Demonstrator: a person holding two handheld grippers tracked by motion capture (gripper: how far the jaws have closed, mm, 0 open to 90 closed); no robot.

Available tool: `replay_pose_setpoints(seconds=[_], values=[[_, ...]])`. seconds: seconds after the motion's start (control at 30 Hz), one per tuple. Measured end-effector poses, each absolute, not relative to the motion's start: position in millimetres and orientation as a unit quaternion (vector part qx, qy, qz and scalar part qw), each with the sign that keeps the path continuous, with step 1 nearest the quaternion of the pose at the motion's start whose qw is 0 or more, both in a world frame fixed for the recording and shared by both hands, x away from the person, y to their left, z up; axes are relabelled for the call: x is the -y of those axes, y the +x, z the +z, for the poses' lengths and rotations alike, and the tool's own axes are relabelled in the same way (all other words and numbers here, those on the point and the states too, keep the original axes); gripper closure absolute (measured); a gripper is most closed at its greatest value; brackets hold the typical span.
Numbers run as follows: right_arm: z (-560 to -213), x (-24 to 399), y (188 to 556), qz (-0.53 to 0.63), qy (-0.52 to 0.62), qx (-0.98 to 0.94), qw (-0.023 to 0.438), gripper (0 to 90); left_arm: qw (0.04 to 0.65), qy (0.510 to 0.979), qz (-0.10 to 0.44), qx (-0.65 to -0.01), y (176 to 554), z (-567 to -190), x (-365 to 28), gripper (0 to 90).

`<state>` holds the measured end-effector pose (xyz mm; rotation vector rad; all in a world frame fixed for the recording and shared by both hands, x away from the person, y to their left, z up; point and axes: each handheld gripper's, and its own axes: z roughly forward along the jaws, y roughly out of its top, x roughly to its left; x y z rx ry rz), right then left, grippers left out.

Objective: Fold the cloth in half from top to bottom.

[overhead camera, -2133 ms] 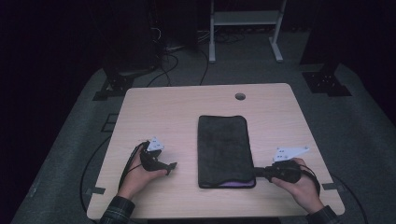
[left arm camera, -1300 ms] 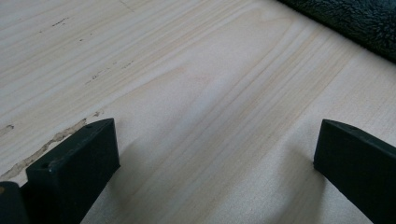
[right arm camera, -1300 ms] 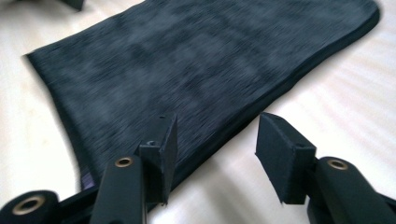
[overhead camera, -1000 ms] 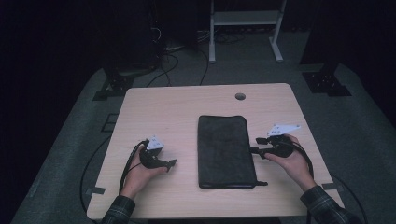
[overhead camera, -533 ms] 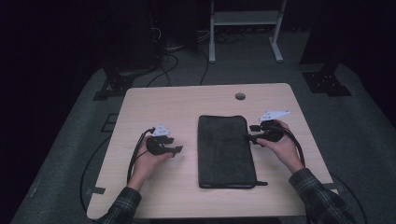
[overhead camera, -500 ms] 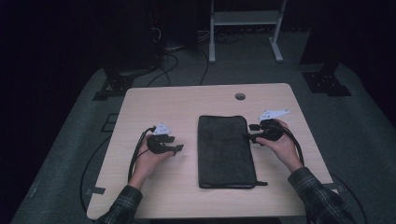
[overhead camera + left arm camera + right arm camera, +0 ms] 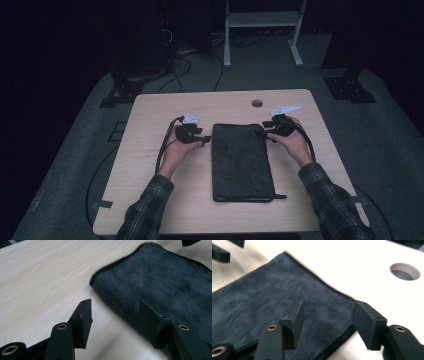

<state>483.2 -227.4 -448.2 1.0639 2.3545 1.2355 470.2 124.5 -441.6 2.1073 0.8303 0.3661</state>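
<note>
Dark folded towel (image 7: 242,161) lying flat on the middle of the light wooden surface (image 7: 150,150), long side running away from the person, a thin dark strip poking out at its near right corner. Left gripper (image 7: 204,139) held low just beside the towel's far left corner, jaws spread wide and empty; in the left gripper view, left gripper (image 7: 115,320) straddling the towel's (image 7: 160,285) edge, one jaw over bare wood, the other over the dark pile. Right gripper (image 7: 265,131) at the towel's far right corner, also released and grasping nothing; in the right gripper view, right gripper (image 7: 328,317) with one jaw above the cloth (image 7: 274,305), the other past its hem over the wood. Round cable hole (image 7: 405,271) in the surface beyond that corner, also seen from above (image 7: 257,103). Plaid sleeves on both forearms. Touching of cloth by either gripper: cannot tell.
</note>
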Motion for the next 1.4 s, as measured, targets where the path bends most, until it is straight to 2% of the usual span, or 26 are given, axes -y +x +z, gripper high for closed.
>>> replay_pose_setpoints(seconds=[0.37,0.67,0.77,0.9,1.07,1.2,1.4], values=[[-474,229,512,0.416,0.404,-0.802,0.142,41.6,0.403,0.834,0.155,-0.344,505,-455,-103,46.4],[-483,222,514,0.399,0.391,-0.816,0.145,40.4,0.396,0.838,0.125,-0.354,518,-477,-99,49.7],[-483,221,513,0.400,0.380,-0.822,0.144,46.1,0.406,0.835,0.121,-0.352,518,-478,-100,53.9],[-483,221,512,0.405,0.372,-0.824,0.138,52.4,0.405,0.838,0.117,-0.346,517,-478,-99,64.5],[-482,220,510,0.414,0.373,-0.822,0.113,71.7,0.417,0.831,0.087,-0.359,518,-478,-99,78.7],[-482,220,510,0.417,0.380,-0.820,0.098,78.5,0.412,0.832,0.086,-0.361,518,-477,-97,82.4],[-478,215,509,0.397,0.389,-0.823,0.114,81.2,0.410,0.832,0.100,-0.360,517,-474,-97,84.6]])
